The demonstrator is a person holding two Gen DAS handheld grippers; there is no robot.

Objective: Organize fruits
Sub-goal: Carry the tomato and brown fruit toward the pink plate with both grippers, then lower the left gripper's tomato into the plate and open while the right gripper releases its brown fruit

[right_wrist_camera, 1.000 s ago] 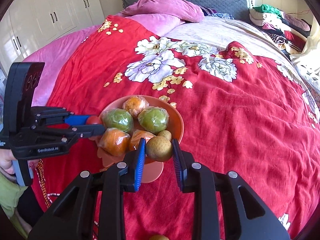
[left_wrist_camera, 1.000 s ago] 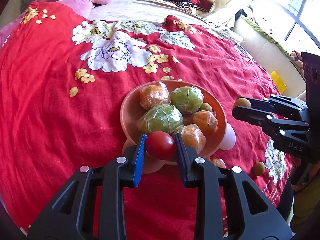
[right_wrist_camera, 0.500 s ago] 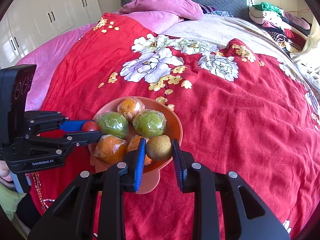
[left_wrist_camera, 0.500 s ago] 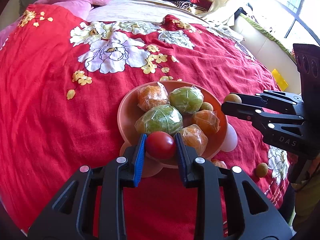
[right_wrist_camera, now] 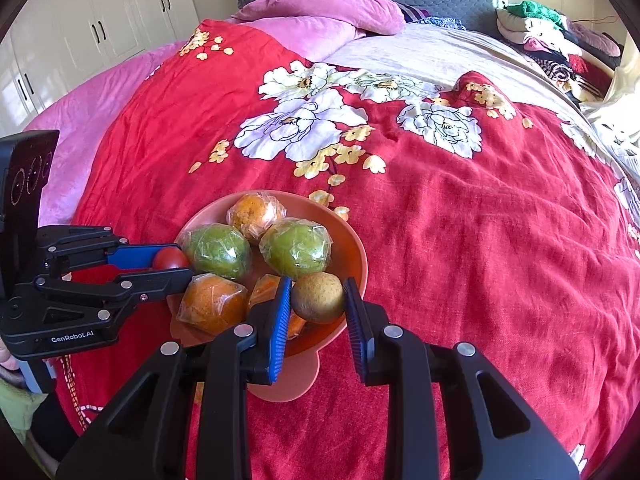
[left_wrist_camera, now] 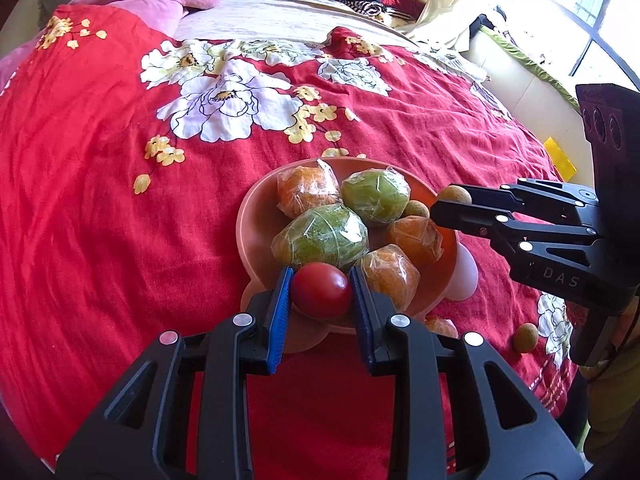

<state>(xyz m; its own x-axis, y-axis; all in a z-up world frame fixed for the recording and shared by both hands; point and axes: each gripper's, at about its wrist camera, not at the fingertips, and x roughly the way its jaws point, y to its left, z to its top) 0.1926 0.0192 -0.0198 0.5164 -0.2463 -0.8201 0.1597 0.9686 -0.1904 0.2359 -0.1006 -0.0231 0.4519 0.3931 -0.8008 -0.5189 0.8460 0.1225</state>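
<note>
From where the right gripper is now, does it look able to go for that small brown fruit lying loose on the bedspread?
Probably not yet: the right gripper is shut on another brown fruit over the bowl. The loose fruit itself lies uncovered on the bedspread.

The bowl rests on the bedspread, near the bed's near edge. Wrapped fruits lie piled in the bowl. The left gripper holds a tomato at the bowl's near rim. The right gripper holds a round fruit over the bowl's right rim. A loose small fruit lies on the bedspread, right of the bowl. Pillows lie at the far end; folded clothes are stacked far right.
</note>
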